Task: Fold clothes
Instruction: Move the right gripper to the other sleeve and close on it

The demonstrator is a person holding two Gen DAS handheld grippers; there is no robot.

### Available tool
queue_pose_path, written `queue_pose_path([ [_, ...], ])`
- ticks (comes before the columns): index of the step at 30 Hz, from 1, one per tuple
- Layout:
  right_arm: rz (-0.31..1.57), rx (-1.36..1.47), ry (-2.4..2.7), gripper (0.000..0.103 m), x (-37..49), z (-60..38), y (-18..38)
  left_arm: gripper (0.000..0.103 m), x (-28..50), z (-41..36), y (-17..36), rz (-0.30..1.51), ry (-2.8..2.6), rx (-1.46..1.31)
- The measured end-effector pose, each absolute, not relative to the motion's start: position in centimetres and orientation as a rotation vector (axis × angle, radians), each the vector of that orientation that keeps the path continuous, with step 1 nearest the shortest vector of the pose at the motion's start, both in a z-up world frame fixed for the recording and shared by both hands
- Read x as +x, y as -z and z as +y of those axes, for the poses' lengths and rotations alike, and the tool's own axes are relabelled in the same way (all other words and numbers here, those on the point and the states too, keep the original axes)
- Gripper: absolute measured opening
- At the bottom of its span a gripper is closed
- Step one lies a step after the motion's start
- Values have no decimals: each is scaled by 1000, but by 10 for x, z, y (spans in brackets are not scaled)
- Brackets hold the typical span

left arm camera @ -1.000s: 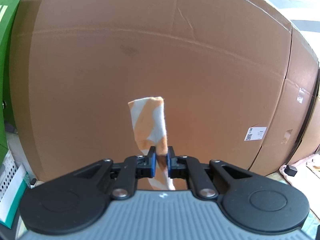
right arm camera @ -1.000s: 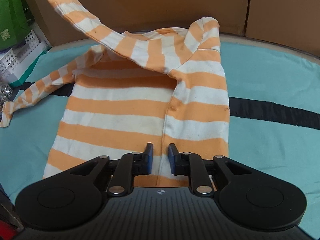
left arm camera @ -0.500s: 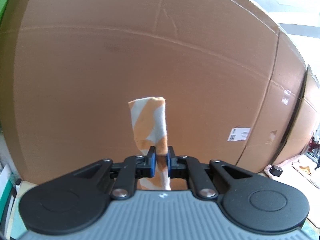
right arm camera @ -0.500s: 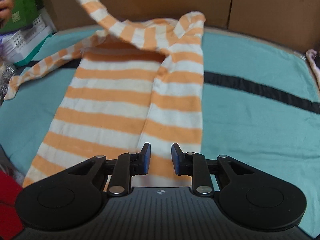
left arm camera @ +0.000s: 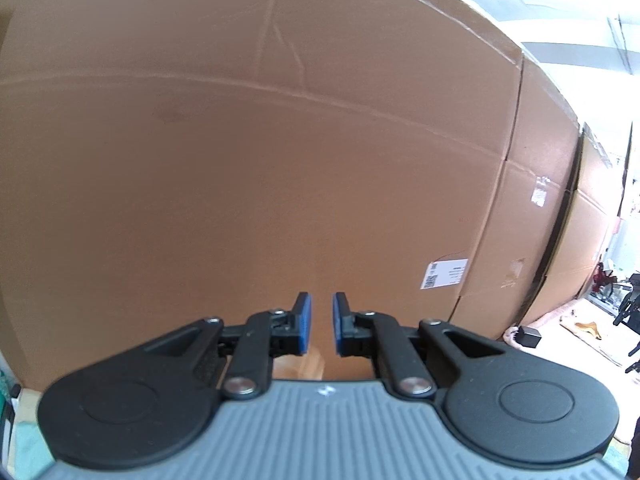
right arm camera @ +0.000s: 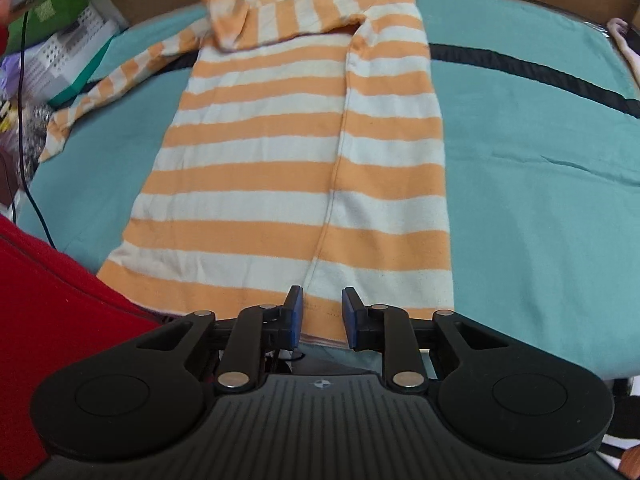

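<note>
In the right wrist view, the right gripper is angled down over the near hem of the striped garment, its blue-padded fingers spread with a clear gap between them and nothing held; they sit just above the hem, and contact with the cloth cannot be judged. The orange-and-white striped garment lies lengthwise on the teal cover of the worktop, running away from the gripper. Its right side is folded in along a long seam line, and at the far end a sleeve lies doubled over the chest, blurred. The other sleeve stretches out to the left across the teal cover. A red cloth fills the near left corner.

In the left wrist view, the left gripper is held level and raised, pointing at a large cardboard box. Its fingers are parted and empty.
</note>
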State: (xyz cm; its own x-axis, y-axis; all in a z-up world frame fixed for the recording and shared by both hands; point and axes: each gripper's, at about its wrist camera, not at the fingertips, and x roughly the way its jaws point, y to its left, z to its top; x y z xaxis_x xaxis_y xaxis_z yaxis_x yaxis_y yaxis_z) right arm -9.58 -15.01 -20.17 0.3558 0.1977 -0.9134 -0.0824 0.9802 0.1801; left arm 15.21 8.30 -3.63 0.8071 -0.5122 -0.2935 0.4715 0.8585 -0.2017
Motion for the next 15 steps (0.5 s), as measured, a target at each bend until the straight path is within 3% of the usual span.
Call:
queue_pose_path([
  [7, 1191, 204, -77, 23, -106, -166, 197, 6, 155, 65, 46, 373, 568, -97],
  [15, 922, 262, -156, 33, -20, -170, 158, 6, 136, 86, 83, 515, 458, -90],
])
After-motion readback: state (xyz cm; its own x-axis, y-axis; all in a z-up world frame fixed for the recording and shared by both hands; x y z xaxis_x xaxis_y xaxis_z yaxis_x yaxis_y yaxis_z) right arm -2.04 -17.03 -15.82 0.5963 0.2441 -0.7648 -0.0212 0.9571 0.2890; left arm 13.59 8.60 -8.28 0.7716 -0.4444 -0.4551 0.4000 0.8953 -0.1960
